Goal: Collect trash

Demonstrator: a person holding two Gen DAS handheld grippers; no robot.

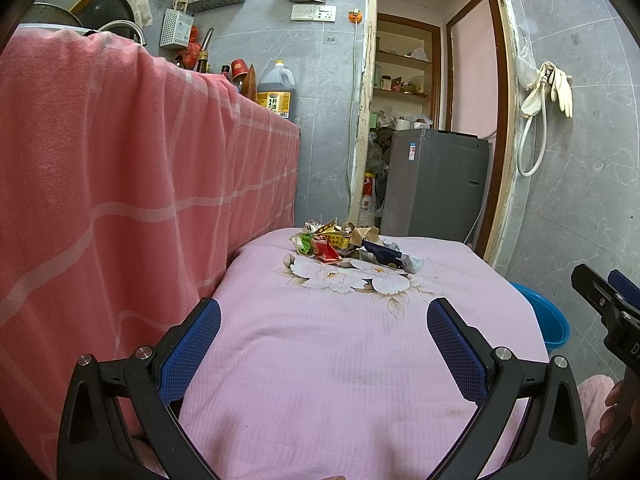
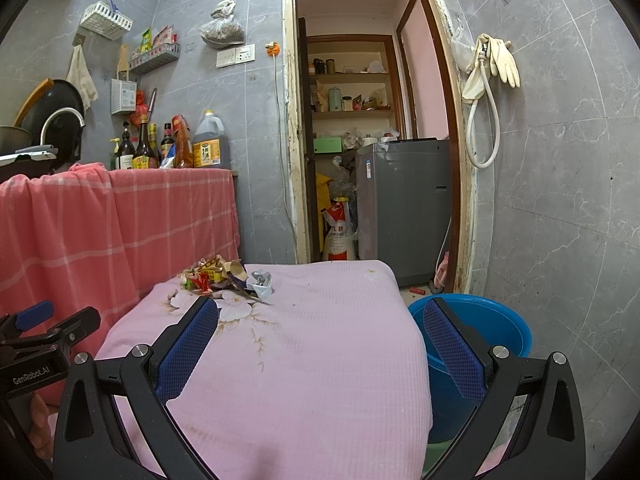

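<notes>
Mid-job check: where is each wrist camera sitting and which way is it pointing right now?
Left wrist: low at the near edge of the pink cloth, facing the trash pile and doorway; own open left gripper shows, right gripper at the right edge.
Right wrist: further right, same heading, blue basin ahead-right; own open right gripper shows, left gripper at the left edge.
Shared: trash pile, pink cloth, basin, washing machine.

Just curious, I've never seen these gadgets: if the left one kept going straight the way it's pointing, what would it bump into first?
Probably the trash pile at the far end of the pink cloth. The left gripper, jaws wide open, points along the bare cloth toward it, though its height above the cloth is hard to judge.
</notes>
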